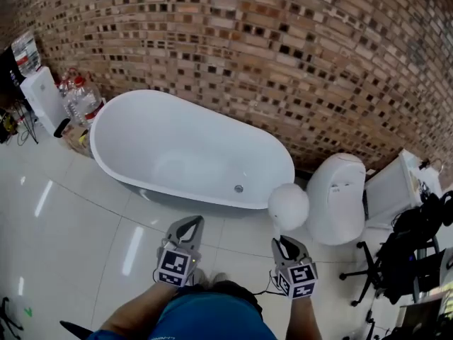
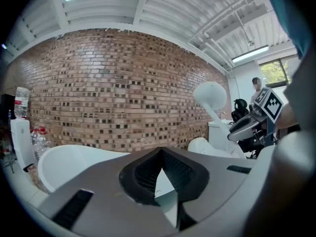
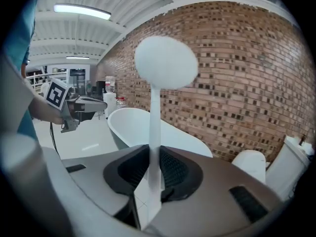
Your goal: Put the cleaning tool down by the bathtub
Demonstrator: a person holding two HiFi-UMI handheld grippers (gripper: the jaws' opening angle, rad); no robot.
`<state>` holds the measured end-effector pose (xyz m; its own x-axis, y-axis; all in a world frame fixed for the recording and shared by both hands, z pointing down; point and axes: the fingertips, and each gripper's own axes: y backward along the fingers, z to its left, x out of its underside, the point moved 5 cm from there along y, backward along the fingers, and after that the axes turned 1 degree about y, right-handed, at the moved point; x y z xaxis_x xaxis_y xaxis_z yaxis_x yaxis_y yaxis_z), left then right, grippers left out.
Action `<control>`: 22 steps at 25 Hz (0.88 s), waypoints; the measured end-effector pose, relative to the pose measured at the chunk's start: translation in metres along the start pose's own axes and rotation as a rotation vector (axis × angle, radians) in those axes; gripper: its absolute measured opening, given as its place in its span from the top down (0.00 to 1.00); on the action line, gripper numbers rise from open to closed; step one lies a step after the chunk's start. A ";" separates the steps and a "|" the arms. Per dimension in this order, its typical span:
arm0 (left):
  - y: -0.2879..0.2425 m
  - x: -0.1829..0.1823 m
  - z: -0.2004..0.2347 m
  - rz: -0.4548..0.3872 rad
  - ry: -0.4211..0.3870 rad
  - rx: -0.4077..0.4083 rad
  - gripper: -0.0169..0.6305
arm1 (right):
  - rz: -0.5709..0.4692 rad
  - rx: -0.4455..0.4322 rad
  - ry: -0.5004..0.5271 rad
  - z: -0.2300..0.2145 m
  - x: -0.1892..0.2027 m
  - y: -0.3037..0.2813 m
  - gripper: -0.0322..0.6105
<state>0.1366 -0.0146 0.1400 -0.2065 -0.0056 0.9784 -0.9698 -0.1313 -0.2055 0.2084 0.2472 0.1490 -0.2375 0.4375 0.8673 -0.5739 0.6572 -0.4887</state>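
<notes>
The right gripper (image 1: 284, 241) is clamped on the thin white handle of the cleaning tool (image 1: 288, 206). The tool stands upright from the jaws, its round white head over the floor (image 1: 71, 225), just off the drain end of the bathtub (image 1: 177, 144) and beside the toilet (image 1: 340, 190). From the head view the round head covers most of the handle. The left gripper (image 1: 188, 223) is held level with the right and apart from it, jaw tips meeting on nothing, pointing towards the tub's near rim. Both forearms reach forward and are cut off at the bottom edge. Bottles (image 1: 81, 99) cluster at the tub's far end, too small to read.
</notes>
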 end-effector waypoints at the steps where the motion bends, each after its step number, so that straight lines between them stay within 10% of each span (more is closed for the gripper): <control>1: 0.003 0.003 0.005 0.003 0.004 -0.027 0.98 | -0.004 -0.034 0.011 0.006 -0.001 -0.011 0.81; 22: 0.102 0.042 0.108 0.063 0.067 -0.417 0.98 | 0.119 -0.451 0.285 0.126 0.001 -0.140 0.81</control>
<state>0.0430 -0.1352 0.1625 -0.2613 0.0650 0.9631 -0.9216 0.2800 -0.2690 0.1896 0.0784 0.2303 -0.0229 0.6329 0.7739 -0.1483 0.7634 -0.6287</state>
